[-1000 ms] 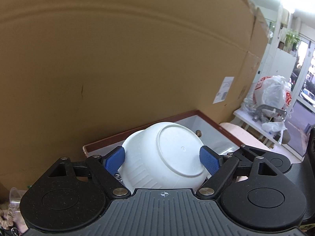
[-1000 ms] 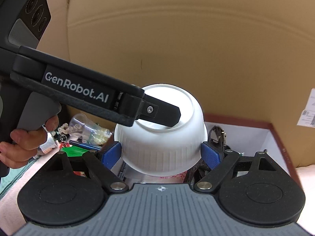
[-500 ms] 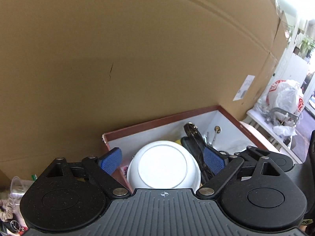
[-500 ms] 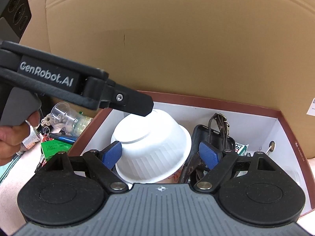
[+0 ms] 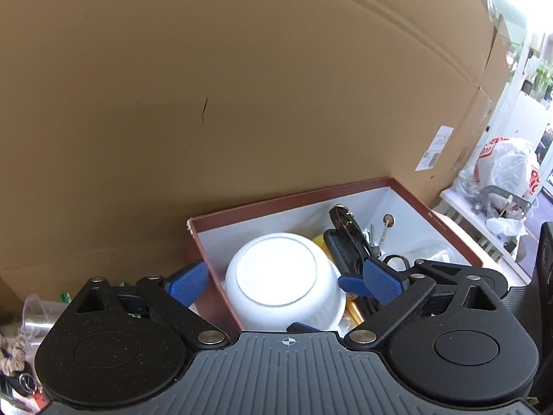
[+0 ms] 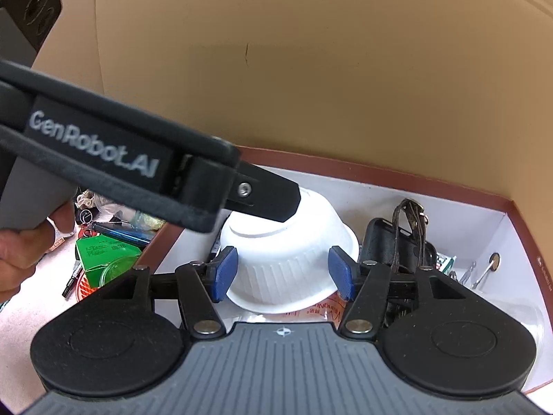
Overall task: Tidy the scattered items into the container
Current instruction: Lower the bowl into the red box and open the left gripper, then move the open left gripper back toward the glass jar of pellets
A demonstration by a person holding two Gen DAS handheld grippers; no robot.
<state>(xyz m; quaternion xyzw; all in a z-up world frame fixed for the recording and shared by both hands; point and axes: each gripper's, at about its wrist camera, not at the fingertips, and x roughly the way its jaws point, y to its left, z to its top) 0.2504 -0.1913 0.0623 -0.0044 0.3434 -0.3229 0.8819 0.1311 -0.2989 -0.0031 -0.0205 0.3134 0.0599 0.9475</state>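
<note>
Your left gripper (image 5: 281,285) opening, clear of bowl (image 5: 283,276); right gripper (image 6: 283,275) closing, pads astride ribbed wall, not yet touching. Bowl upside down in box (image 6: 380,176) (7 o'clock corner). Light, thin, slippery: pinch ribbed wall near rim, gently

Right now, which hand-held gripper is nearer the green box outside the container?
Left. The left hand-held gripper reaches past the green box; the right hand-held gripper, jaws closing, straddles the white bowl.
</note>
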